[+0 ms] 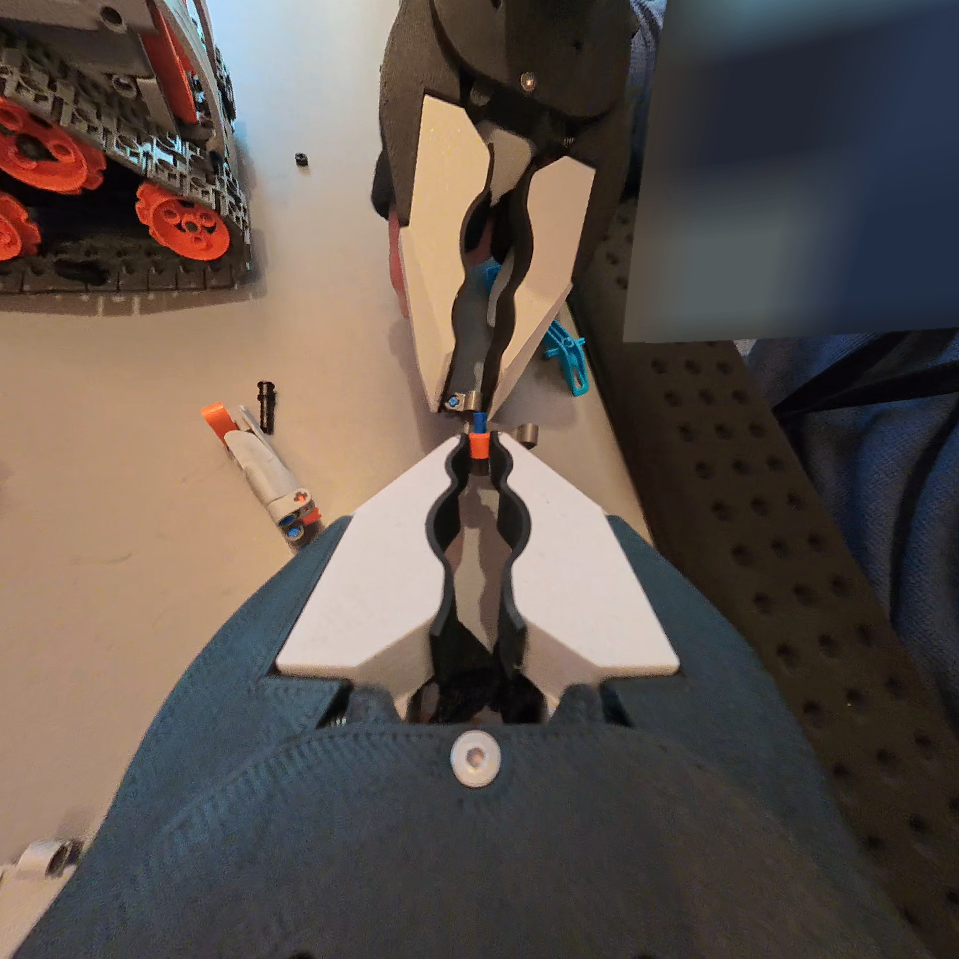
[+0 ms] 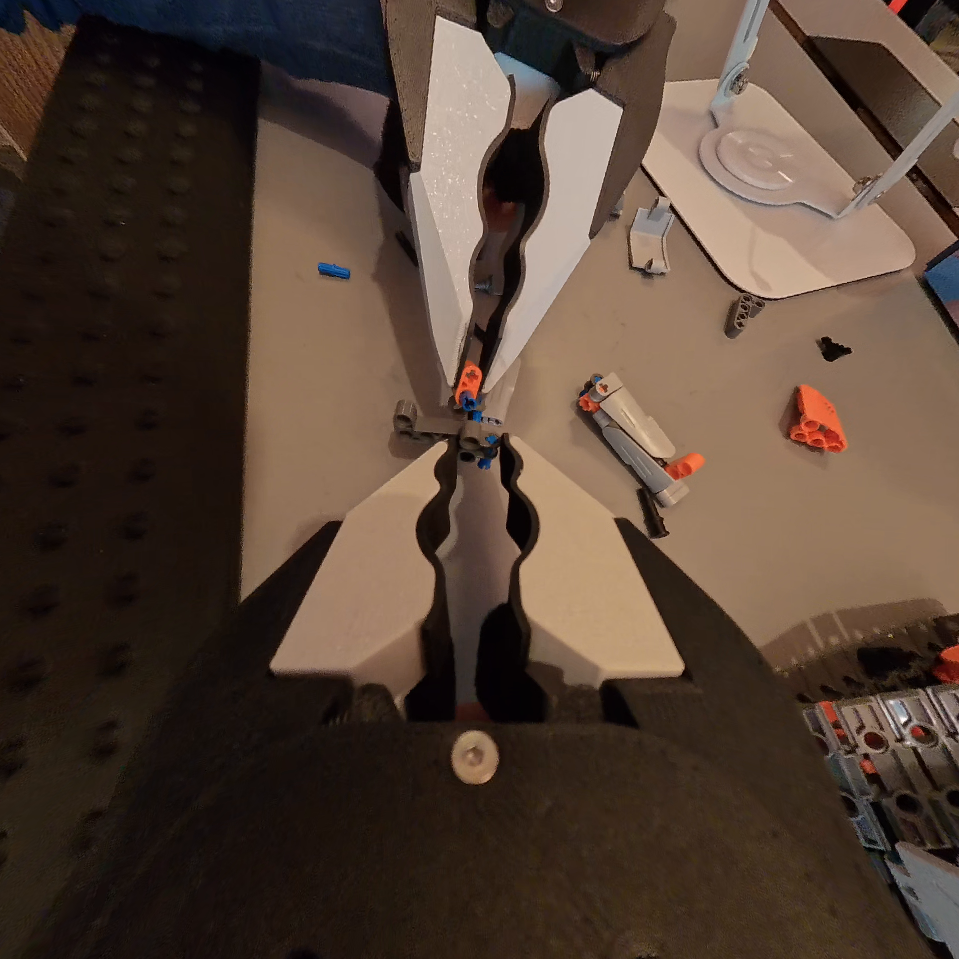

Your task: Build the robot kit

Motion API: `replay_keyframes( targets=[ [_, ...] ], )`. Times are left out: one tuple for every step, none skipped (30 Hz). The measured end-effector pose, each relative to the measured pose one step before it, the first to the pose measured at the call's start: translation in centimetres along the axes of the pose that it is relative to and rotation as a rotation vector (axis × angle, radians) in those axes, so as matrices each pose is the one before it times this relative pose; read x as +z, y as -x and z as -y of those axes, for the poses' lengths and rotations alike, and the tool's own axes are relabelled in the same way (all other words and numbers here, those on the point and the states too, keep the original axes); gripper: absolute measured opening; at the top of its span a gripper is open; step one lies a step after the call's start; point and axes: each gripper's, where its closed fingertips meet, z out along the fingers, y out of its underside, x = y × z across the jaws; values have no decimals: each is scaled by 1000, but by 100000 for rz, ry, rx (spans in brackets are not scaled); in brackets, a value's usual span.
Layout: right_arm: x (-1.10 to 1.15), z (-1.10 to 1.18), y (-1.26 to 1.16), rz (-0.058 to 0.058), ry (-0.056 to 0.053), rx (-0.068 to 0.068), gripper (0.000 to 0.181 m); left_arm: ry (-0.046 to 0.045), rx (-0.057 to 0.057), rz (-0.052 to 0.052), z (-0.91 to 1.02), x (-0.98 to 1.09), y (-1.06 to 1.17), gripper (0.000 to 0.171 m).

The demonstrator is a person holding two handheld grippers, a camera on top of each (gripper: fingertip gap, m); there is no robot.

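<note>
Hobby workbench: loose building-toy parts (image 2: 635,438), tracked model (image 1: 119,171), perforated black mat (image 1: 768,519)

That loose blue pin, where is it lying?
In the right wrist view the blue pin lies alone on the table, left of the left gripper, beside the dark perforated mat.

The two tongs are meeting tip to tip over the table (image 2: 322,467), leaving no gap between them. To the right tongs' (image 2: 477,451) left, a black dotted mat (image 2: 124,363) is lying flat, with only a blue pin (image 2: 333,270) on the bare strip beside it. To their right, a grey-and-orange assembly (image 2: 635,441), a black pin (image 2: 653,514), an orange block (image 2: 817,419) and a white stand base (image 2: 778,228) are crowding the surface. A tracked model (image 1: 119,171) is blocking the far corner beyond the left tongs (image 1: 478,446).
</note>
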Motion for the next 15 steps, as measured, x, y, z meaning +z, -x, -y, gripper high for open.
replay_keyframes(
  targets=[
    [-158, 72, 24, 458, -656, -223, 14, -1163, -374, -887, 187, -8, -81, 5],
    [-162, 111, 19, 533, -1042, 322, 14, -1110, -50, -710, 173, -15, -55, 5],
    [-175, 101, 22, 494, -989, 453, 14, -1140, -110, -639, 170, -8, -48, 5],
    [-132, 12, -48, 4, -363, 360, 14, -1023, 68, -73, 167, 8, -4, 5],
    [-94, -34, 37, 315, -165, 101, 14, 118, 230, 36, -5, 75, -21, 5],
    [-86, -33, 81, 596, -90, -141, 14, 995, 632, 283, -110, 123, -36, 6],
    [-101, 64, 51, 509, -502, 134, 14, 1106, 1046, 1053, -123, 110, 58, 6],
    [-102, 80, 30, 470, -461, 341, 14, 970, 209, 863, -124, 59, 114, 6],
    [-47, -18, -34, -130, 1, -141, 14, -489, -233, -201, 81, -15, -16, 5],
    [9, -20, 2, -23, 23, 53, 14, -1374, -248, -222, 216, -56, -25, 5],
    [62, -11, 92, 514, 163, 6, 14, -359, 101, 386, 91, -47, 60, 5],
    [72, -53, 16, -78, 467, -388, 14, 641, 719, 470, -61, -1, 31, 5],
    [43, 20, 81, 443, -144, -82, 14, 110, 824, 509, 16, 53, 6, 5],
    [23, 9, 44, 366, -93, 159, 14, 561, -21, 95, -62, 116, -57, 5],
    [38, -126, -79, -558, 620, -467, 14, 765, 354, 630, -100, 113, 16, 5]
  ],
)
